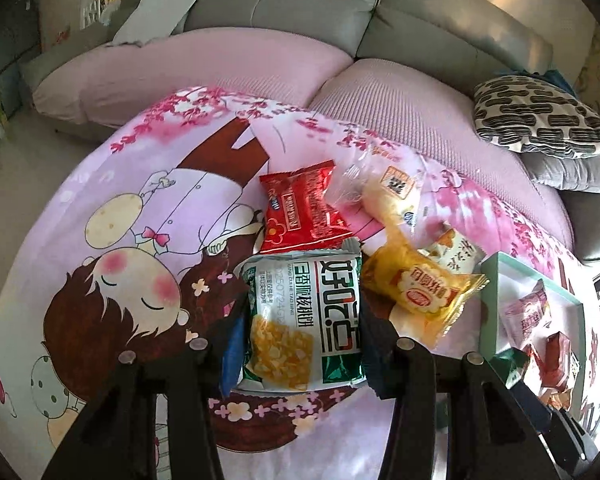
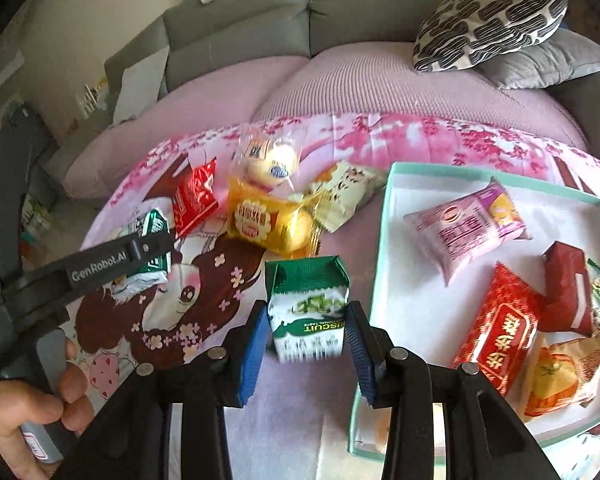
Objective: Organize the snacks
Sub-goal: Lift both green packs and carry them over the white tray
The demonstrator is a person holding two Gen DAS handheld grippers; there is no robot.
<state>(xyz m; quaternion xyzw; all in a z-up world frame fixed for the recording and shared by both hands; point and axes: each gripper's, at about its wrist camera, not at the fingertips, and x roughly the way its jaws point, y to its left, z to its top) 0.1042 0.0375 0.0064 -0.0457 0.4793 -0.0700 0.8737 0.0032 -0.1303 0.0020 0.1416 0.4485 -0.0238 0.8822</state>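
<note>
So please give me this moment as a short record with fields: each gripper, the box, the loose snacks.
left gripper: shut on a green and white packet
right gripper: shut on a small green biscuit packet
box: mint rim, holds a pink packet and a red packet, among others
loose snacks: red wrapper, yellow cake packet, clear bun bag on the pink cloth

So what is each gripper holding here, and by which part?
Left gripper: green-and-white walnut-cookie packet, clamped across its two long side edges. Right gripper: small green-and-white biscuit packet, clamped by its sides.
</note>
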